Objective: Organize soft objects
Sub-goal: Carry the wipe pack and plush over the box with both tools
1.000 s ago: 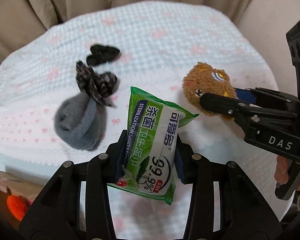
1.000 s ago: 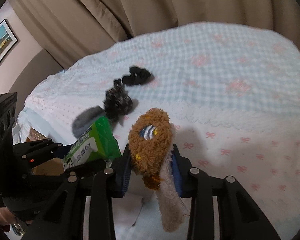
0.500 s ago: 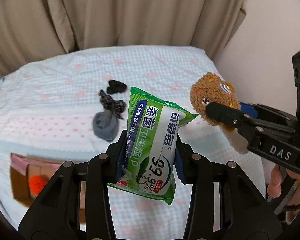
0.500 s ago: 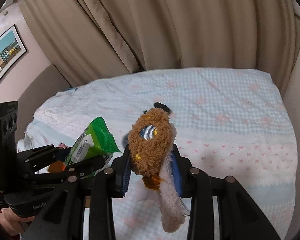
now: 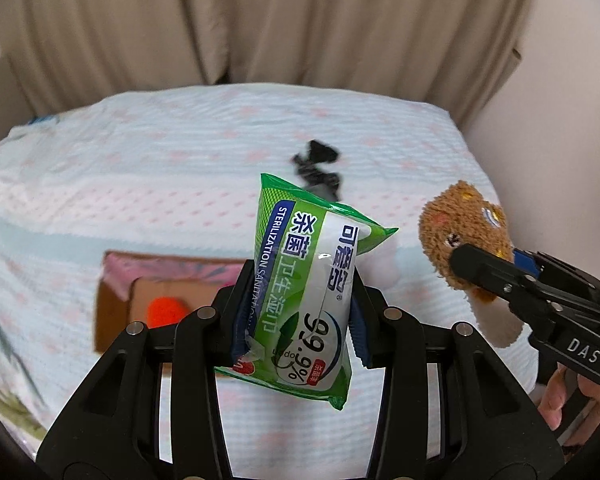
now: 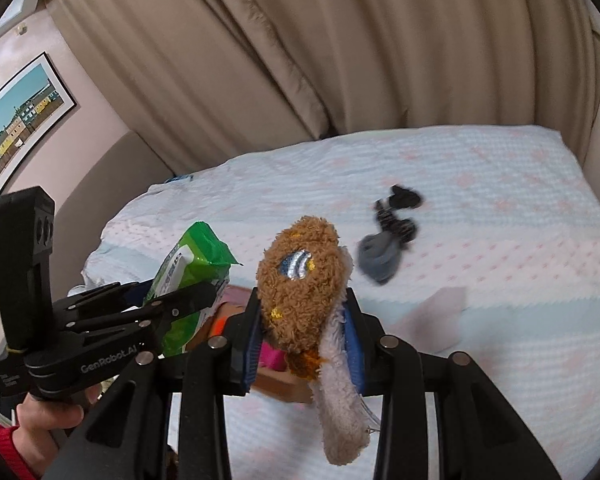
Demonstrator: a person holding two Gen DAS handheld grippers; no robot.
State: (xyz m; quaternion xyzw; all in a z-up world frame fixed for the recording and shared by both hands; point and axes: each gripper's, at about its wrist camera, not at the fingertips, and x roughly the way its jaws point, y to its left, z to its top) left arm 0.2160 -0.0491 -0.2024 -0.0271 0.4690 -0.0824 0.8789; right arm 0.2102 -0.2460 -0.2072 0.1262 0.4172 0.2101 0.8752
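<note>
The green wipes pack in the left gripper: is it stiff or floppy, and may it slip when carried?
The green wipes pack looks fairly firm: it stands up above the left gripper without drooping. Its glossy film shines, so it may slip, though the pads dent its sides, which suggests a secure squeeze. Probably light, but that cannot be seen.

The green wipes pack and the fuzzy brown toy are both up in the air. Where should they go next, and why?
Probably down toward the cardboard box. The left gripper grips the wipes pack, the right gripper grips the brown toy, and the open box below already holds an orange thing.
</note>
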